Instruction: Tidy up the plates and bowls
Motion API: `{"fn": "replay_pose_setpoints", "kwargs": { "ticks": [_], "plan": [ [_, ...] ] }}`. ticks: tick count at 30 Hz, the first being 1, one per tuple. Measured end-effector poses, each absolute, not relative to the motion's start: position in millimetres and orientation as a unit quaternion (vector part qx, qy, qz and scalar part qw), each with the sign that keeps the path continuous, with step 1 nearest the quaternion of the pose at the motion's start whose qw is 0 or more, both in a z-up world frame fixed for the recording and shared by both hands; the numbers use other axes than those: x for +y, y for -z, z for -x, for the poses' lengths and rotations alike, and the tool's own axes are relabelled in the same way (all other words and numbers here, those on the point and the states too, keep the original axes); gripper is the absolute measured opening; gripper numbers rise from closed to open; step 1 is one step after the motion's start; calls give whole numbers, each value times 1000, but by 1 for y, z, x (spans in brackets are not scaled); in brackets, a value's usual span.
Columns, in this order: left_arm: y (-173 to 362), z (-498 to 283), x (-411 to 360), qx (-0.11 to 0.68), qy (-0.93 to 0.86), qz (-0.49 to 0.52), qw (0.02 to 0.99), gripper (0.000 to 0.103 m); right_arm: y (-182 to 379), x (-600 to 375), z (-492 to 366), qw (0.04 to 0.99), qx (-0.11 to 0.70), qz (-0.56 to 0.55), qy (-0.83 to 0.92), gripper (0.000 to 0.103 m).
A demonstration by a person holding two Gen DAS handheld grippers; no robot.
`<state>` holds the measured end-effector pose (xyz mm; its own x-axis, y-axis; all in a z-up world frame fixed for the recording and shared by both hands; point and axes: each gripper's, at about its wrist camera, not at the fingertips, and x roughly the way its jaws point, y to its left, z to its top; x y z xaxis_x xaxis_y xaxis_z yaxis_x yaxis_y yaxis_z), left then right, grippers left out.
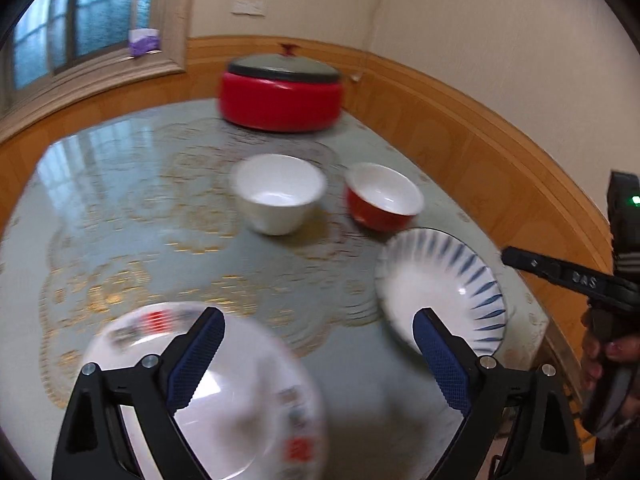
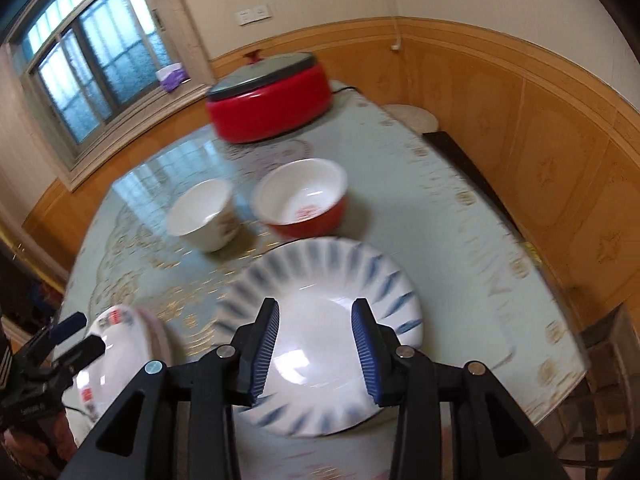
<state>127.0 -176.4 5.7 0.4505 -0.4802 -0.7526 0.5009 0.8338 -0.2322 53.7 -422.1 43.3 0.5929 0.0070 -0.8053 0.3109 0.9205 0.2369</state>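
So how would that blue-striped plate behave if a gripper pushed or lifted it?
The blue-striped plate looks glazed and glossy, so probably stiff, breakable and slippery between pads. On the shiny tablecloth it would likely slide rather than tip. Its raised fluted rim probably gives an edge to pinch.

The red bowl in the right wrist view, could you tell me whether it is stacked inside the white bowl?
No, the red bowl stands on the table beside the white bowl, each empty and separate.
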Motion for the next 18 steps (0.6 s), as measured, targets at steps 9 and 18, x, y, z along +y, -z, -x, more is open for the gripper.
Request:
{"fn": "replay_pose_setpoints", "kwargs": {
  "ticks": [9, 18],
  "plan": [
    [34, -131, -260, 467, 268, -54, 841, 86, -8, -483, -72, 848, 491, -193, 56, 38],
    [67, -138, -280, 502, 242, -62, 828, 65, 23, -485, -95, 822, 524, -222, -2, 38]
  ]
}}
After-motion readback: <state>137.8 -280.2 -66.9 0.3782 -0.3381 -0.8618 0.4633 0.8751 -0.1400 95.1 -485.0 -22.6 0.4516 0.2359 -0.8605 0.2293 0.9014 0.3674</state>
